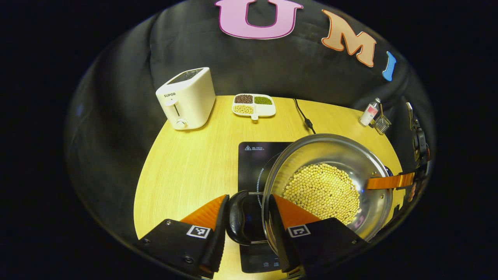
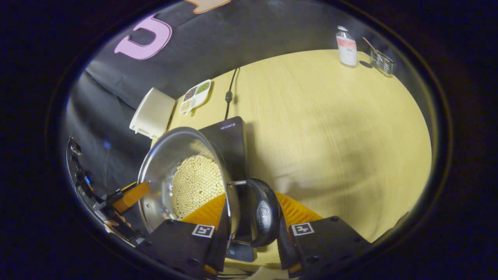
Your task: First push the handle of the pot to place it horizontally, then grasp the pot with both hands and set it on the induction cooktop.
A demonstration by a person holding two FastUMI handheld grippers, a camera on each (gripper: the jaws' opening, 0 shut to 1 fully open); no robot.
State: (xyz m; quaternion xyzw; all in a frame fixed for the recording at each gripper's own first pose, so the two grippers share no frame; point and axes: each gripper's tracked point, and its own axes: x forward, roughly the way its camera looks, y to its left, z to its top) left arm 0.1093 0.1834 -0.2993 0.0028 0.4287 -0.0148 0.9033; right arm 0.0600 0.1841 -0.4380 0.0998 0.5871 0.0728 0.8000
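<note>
While the steel pot (image 1: 330,175), its bottom covered in yellow soybeans (image 1: 322,191), hangs over the black induction cooktop (image 1: 255,163), each tool grips one of its black side handles. Left tool (image 1: 245,217) is clamped around the near handle (image 1: 240,217); right tool (image 2: 255,221) pinches the opposite handle (image 2: 264,212). Farther back on the wooden table (image 1: 186,163) stand a white toaster (image 1: 186,98), a divided dish of beans (image 1: 253,105), a small bottle (image 2: 346,46) and a wire holder (image 2: 382,62).

Cooktop (image 1: 255,163) partly under pot (image 1: 330,155)
</note>
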